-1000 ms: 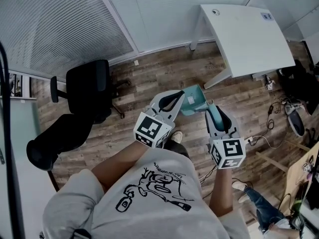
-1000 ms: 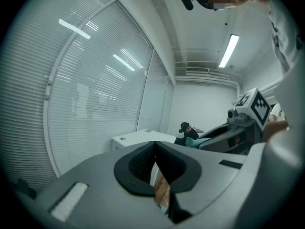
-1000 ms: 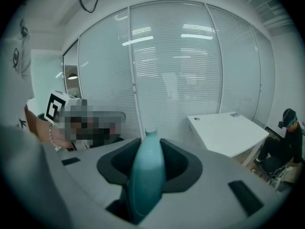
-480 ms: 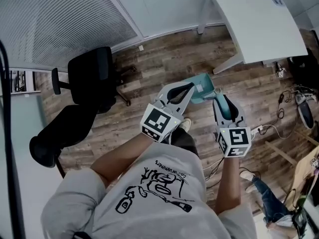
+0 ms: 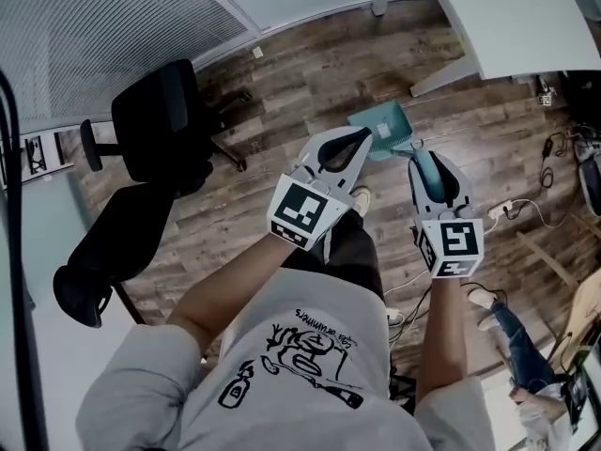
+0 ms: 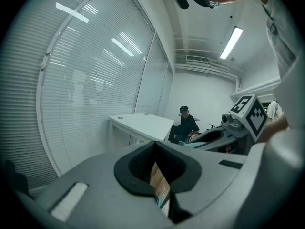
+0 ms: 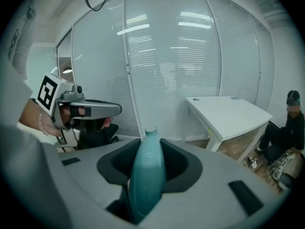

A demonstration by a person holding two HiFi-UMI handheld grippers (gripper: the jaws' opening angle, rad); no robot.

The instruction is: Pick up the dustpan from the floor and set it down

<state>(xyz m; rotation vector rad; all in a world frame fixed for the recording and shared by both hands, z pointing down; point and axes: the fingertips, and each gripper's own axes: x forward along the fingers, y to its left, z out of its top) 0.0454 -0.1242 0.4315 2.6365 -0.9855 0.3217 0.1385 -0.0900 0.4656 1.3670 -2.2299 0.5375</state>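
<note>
The right gripper [image 5: 424, 161] clamps the teal handle of the dustpan [image 5: 383, 126] — the pan juts forward, off the wood floor [image 5: 282, 73], near a leg of the white desk [image 5: 526, 17]. The left gripper [image 5: 355, 139] (jaws together, empty) hangs just beside it.

The place is an office. A glass wall [image 7: 190, 56] hung with closed white blinds [image 5: 94, 36] shuts off the room, and a long strip light [image 6: 232, 42] runs along the white ceiling. A plain white desk [image 7: 228, 111] stands near the glass on a floor [image 5: 282, 83] of grey-brown wood-look planks. A black swivel chair [image 5: 155, 125] on castors sits by the blinds, with a second black chair [image 5: 103, 252] close to it. Loose cables [image 5: 554, 148] trail over the planks beside the desk, and another person [image 6: 188, 123] sits at the far side of the room.
</note>
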